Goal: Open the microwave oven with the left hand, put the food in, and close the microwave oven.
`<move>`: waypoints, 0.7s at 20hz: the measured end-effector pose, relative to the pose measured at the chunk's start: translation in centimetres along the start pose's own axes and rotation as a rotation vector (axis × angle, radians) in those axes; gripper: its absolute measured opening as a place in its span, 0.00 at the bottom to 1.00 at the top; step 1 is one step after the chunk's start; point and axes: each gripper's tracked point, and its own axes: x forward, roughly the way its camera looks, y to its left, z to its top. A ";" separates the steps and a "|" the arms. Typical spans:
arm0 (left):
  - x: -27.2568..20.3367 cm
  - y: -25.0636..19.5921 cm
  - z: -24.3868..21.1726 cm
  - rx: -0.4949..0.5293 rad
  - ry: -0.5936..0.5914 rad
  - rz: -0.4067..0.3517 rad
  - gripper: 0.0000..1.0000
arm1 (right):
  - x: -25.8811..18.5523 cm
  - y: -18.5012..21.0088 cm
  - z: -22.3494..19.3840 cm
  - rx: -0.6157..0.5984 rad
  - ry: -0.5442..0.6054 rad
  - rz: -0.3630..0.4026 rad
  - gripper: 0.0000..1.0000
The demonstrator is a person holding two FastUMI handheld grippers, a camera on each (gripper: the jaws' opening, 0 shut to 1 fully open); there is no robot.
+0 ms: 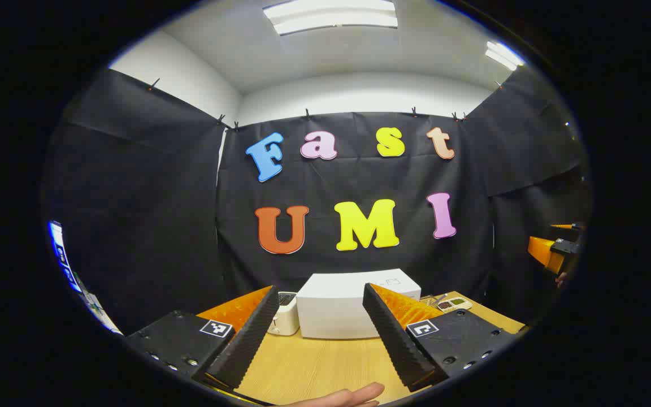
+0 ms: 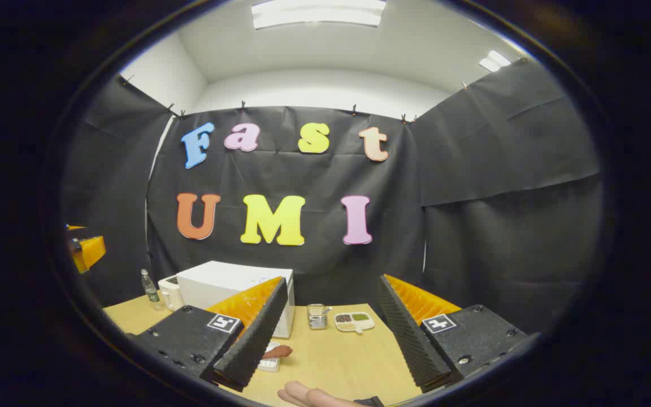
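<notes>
The white microwave (image 1: 334, 311) stands on the wooden table straight ahead of my left gripper (image 1: 320, 289), door closed. This gripper hangs open in the air short of it, nothing between its fingers. In the right gripper view the microwave (image 2: 229, 285) sits to the left. The food, a brown piece on a small white dish (image 2: 276, 354), lies on the table in front of the microwave, partly behind one finger. My right gripper (image 2: 333, 281) is open and empty above the table. The other gripper (image 1: 551, 251) hovers at the far right edge of the left gripper view.
A white toaster (image 1: 286, 315) stands left of the microwave, with a small bottle (image 2: 148, 288) beyond it. A metal cup (image 2: 317, 315) and a compartment tray (image 2: 354, 321) sit right of the microwave. A person's finger (image 1: 354, 393) shows at the bottom. Black cloth walls enclose the table (image 1: 325, 362).
</notes>
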 end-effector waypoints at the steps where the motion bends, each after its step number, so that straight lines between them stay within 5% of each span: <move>1: -0.1 -0.3 -0.2 -0.002 0.006 -0.012 0.96 | 0.0 -0.4 0.3 0.010 -0.004 -0.002 1.00; 10: 0.2 -1.4 -0.6 0.035 0.002 -0.019 0.96 | 0.1 -2.9 0.0 0.031 0.011 0.004 1.00; 11: 0.3 -1.6 -0.7 0.038 0.004 -0.021 0.87 | 0.2 -3.0 -0.1 0.034 0.010 0.007 1.00; 12: 0.7 -1.8 -0.9 0.041 0.005 -0.025 0.96 | 0.2 -2.9 -0.2 0.035 0.011 0.012 1.00; 14: 1.4 -2.0 -1.3 0.029 0.014 -0.028 0.96 | 0.2 -2.8 -0.4 0.040 0.011 0.020 1.00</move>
